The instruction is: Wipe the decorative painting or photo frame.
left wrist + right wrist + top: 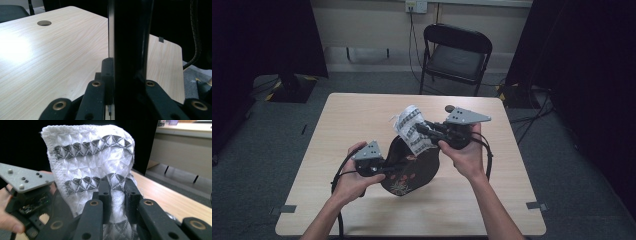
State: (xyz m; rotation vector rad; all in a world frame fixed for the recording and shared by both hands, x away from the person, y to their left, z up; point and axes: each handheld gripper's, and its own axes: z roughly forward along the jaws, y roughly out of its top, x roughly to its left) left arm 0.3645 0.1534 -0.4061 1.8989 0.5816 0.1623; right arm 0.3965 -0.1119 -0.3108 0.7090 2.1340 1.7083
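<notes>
No brand, label or writing can be read on anything here. The right gripper (pixel 117 187) has its jaws closed on a white cloth (pixel 92 162), pinching a gathered fold between the black pads; in the high view the same cloth (pixel 412 129) stands above the table, rising out of the top of a dark bag (pixel 409 172). The cloth is a woven or knitted piece with a raised, puckered texture, crossed by grey bands of small diamond shapes and finished with a stitched edge. The left gripper (pixel 398 167) is clamped on the rim of the bag, and in the left gripper view a flat, glossy black panel (pixel 128 50) stands upright between the closed jaws (it hides most of what lies beyond). The bag is rounded, dark brown to black, with a pale and reddish floral print low on its side, and it rests near the middle of the light wood-grain table (pixel 352 120). A black folding chair (pixel 455 52) stands beyond the table.
</notes>
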